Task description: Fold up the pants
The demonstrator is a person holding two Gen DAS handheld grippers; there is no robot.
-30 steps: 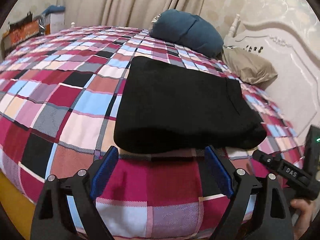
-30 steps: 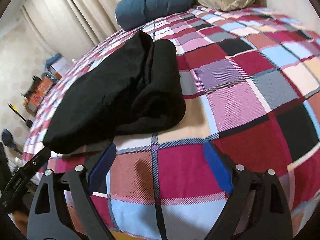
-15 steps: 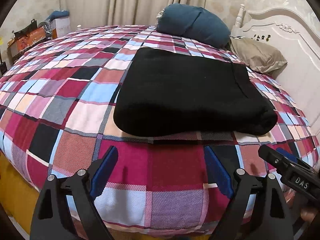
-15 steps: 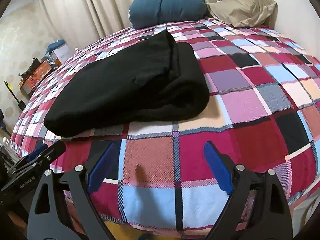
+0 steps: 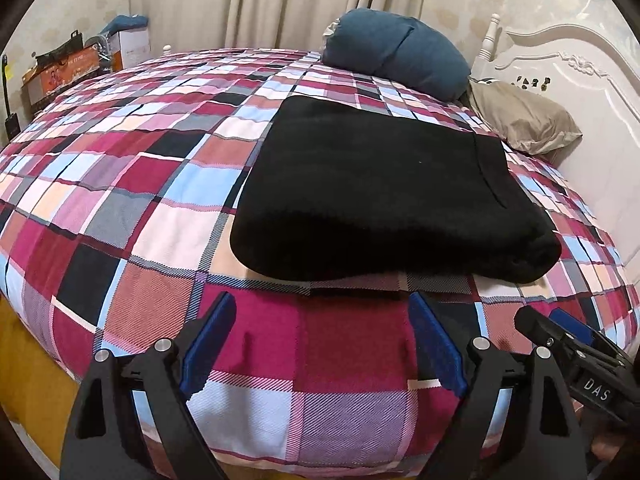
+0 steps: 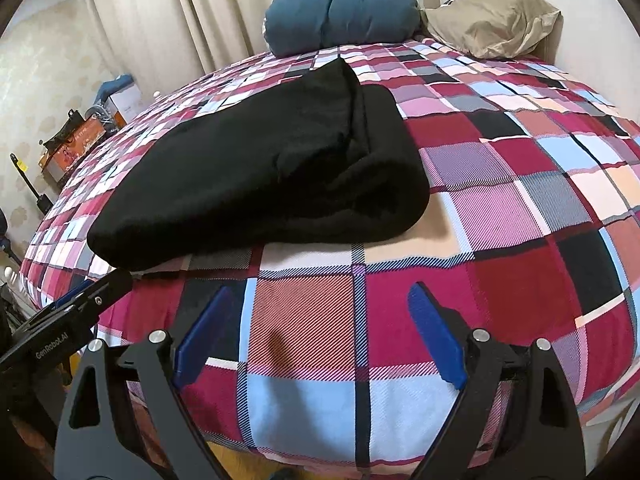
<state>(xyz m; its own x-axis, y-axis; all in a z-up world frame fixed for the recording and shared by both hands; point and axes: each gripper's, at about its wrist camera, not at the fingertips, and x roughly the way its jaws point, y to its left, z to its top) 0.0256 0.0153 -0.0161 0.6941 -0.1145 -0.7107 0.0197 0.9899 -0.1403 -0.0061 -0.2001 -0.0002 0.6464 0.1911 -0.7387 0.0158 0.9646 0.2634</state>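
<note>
Both the left gripper (image 5: pixel 322 344) and right gripper (image 6: pixel 316 340) hover with jaws spread wide and empty, the folded black pants (image 5: pixel 384 196) lying ahead of both on the plaid bedspread (image 5: pixel 132 200). Regrasping could drag the loose roll at the right end open. No containers hold anything relevant.

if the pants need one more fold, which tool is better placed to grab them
Left, narrowly. The left tool points squarely at the near edge of the pants; the right tool sits off their corner. Both are open and empty.
</note>
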